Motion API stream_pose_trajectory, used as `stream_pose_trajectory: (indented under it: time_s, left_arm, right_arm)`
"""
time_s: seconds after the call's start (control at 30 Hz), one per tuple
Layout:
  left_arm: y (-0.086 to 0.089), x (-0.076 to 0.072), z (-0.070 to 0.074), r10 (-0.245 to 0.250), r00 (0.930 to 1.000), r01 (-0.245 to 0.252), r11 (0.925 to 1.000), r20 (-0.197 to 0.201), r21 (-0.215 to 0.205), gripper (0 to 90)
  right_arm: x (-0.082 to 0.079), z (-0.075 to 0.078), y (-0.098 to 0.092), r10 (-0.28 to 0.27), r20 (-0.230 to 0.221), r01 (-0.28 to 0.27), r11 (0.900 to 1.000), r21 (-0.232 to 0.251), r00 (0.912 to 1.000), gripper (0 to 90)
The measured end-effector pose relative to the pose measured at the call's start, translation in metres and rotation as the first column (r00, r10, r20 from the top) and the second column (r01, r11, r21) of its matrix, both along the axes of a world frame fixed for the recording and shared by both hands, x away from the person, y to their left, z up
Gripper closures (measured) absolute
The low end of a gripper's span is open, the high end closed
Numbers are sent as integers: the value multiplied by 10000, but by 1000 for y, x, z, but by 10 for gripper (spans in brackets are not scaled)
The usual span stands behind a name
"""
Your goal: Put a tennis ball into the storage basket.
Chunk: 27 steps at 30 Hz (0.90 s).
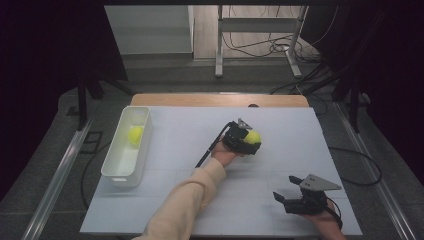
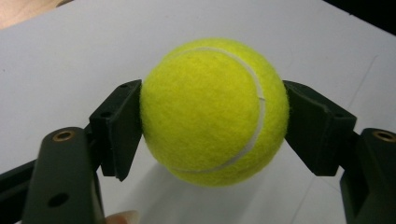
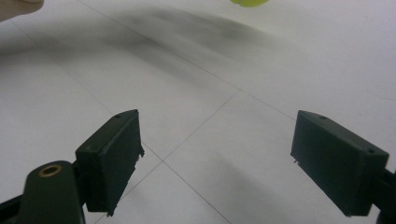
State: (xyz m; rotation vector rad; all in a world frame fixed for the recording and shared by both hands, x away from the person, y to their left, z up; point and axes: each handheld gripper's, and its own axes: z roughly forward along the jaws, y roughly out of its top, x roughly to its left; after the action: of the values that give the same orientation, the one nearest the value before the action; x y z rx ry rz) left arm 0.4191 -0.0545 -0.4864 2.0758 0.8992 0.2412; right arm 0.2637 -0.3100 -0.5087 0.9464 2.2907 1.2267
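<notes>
L hand-held gripper sits near the middle of the worktop, clamped on a yellow tennis ball. In the left gripper view the ball is squeezed between both black pads, one pad touching its left side and the other touching its right, w/ the white seam curving across the front. A soft shadow lies on the white surface under the ball, and a fingertip shows at the bottom edge. A cream sleeve runs up from the bottom of the high view to that hand, and a black cable trails back from the gripper. R hand-held gripper is at the near right part of the worktop, well apart from the ball, jaws spread wide w/ nothing between them; in the right gripper view only bare white surface lies between its pads, and a sliver of the held ball shows at the top edge. At the left edge of the worktop stands a white bin, long side running away from the person, w/ a second yellow ball lying inside toward its far end.
</notes>
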Motion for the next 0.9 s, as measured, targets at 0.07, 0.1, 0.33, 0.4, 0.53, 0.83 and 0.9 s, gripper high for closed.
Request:
stream_pose_trajectory:
  time_s: [0.07,0.1,0.33,0.4,0.53,0.83,0.9]
  left_arm:
    - [4,-3,1,-4,10000,4,10000,50,68,264]
    - [5,-4,1,31,10000,-31,10000,71,39,264]
    - [14,-7,2,139,9998,-140,9998,144,108,264]
    - [16,-8,2,142,9998,-144,9999,168,93,264]
    - [20,-11,4,112,9997,-115,9999,238,127,264]
    - [31,-20,8,110,9994,-110,9999,321,-3,264]
    - [35,-24,9,123,9994,-120,9999,336,-105,264]
  right_arm:
    - [0,0,0,-3,-3,3,10000,-1,10000,166]
    - [0,0,0,-8,-6,8,10000,-4,10000,166]
    - [0,0,0,12,-5,-12,10000,-12,10000,166]
    - [0,0,0,3,-6,-3,10000,-9,10000,166]
    - [0,0,0,1,-8,-1,10000,-2,10000,166]
    - [0,0,0,-13,6,13,10000,-5,10000,166]
    - [0,0,0,-14,10,14,10000,-7,10000,166]
